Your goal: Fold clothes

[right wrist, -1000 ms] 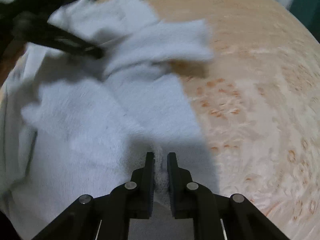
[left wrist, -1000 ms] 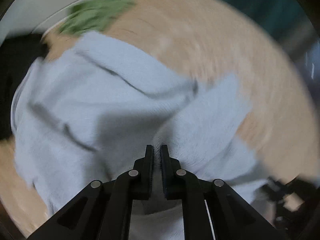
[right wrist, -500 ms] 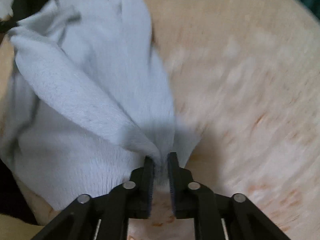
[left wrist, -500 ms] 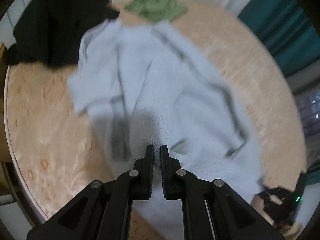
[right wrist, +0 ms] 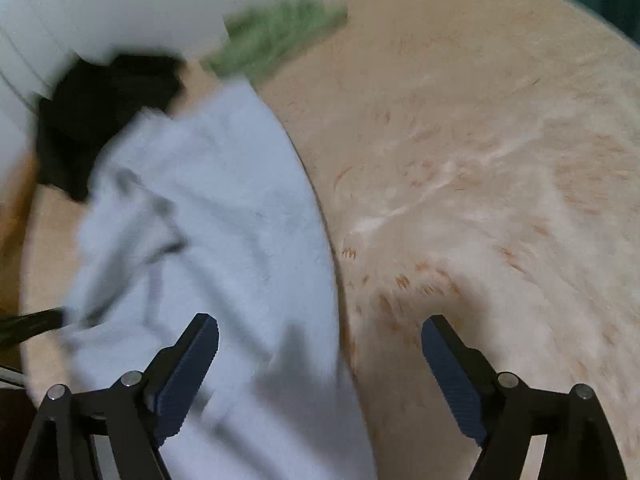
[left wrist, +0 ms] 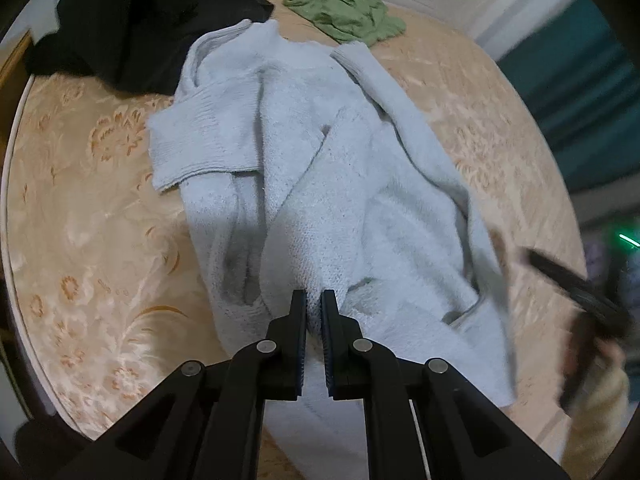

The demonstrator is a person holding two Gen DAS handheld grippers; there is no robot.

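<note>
A pale blue knitted sweater [left wrist: 340, 184] lies stretched out and rumpled on the beige patterned bedspread [left wrist: 88, 240], one ribbed cuff folded over at the left. My left gripper [left wrist: 313, 300] is shut on the sweater's near edge. In the right wrist view the same sweater [right wrist: 224, 240] runs from the lower left up the middle, blurred. My right gripper [right wrist: 320, 338] stands open above its right edge, nothing between the fingers. The right gripper also shows blurred in the left wrist view, at the far right [left wrist: 576, 288], held by a hand in a cream sleeve [left wrist: 600, 408].
A black garment [left wrist: 140, 20] lies heaped at the far left, touching the sweater's top. A crumpled green garment [left wrist: 344, 12] lies beyond it by the white wall. Teal curtains [left wrist: 580, 92] hang at the right. Bare bedspread [right wrist: 500, 200] spreads to the sweater's right.
The right gripper has let go of the sweater and opened wide. The sweater has dropped and now lies spread on the bedspread. My left gripper keeps its hold.
</note>
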